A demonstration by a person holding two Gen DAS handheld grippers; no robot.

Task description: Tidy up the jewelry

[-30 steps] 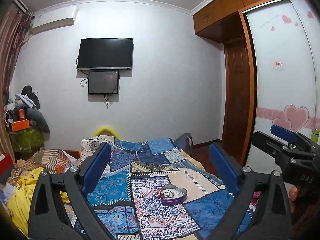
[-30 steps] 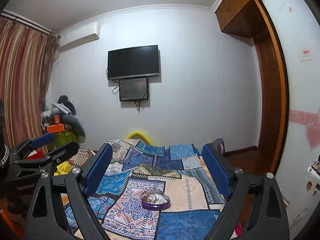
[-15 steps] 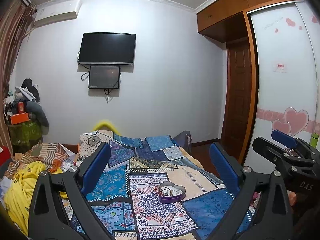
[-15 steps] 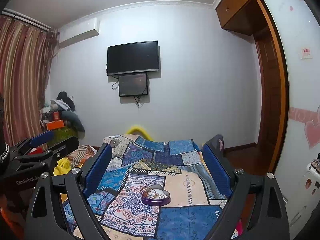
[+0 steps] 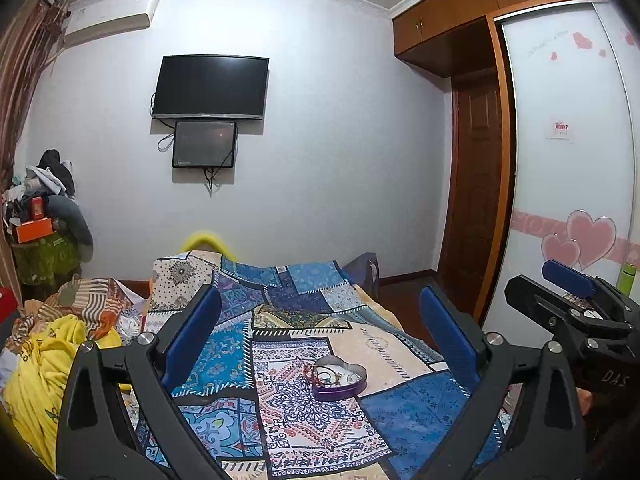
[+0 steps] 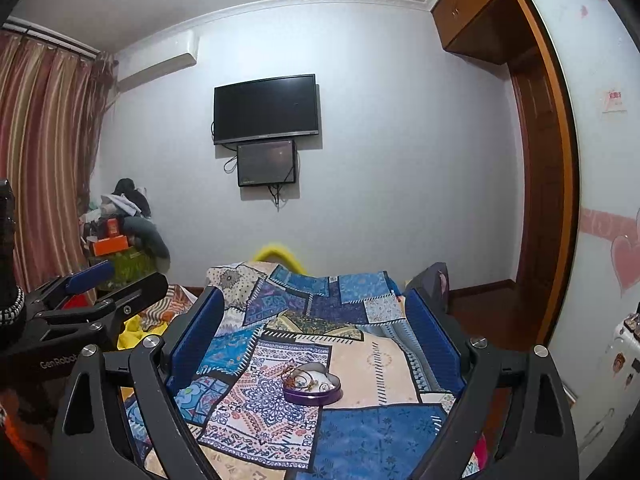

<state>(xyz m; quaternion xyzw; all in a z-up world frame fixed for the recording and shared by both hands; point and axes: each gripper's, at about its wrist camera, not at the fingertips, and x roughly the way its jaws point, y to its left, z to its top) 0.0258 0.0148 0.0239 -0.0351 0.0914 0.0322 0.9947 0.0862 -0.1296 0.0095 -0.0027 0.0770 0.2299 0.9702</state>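
Note:
A purple heart-shaped tin [image 5: 339,380] lies on the patchwork bedspread [image 5: 288,412], with several pieces of jewelry [image 5: 326,374] heaped inside and over its left rim. It also shows in the right wrist view [image 6: 312,388]. My left gripper [image 5: 320,332] is open and empty, held above the bed well short of the tin. My right gripper [image 6: 312,328] is open and empty, also above the bed short of the tin. Each gripper shows at the edge of the other's view, the right one [image 5: 576,300] and the left one [image 6: 100,292].
Yellow and striped clothes [image 5: 52,344] pile at the bed's left. A cluttered stand [image 5: 40,240] sits by the curtain [image 6: 40,160]. A TV [image 5: 210,86] hangs on the far wall. A wardrobe with heart stickers [image 5: 576,200] and a wooden door [image 5: 476,200] stand to the right.
Both grippers have tilted and shifted slightly, so the tin sits a little lower and nearer between the fingers. Jaws stay open.

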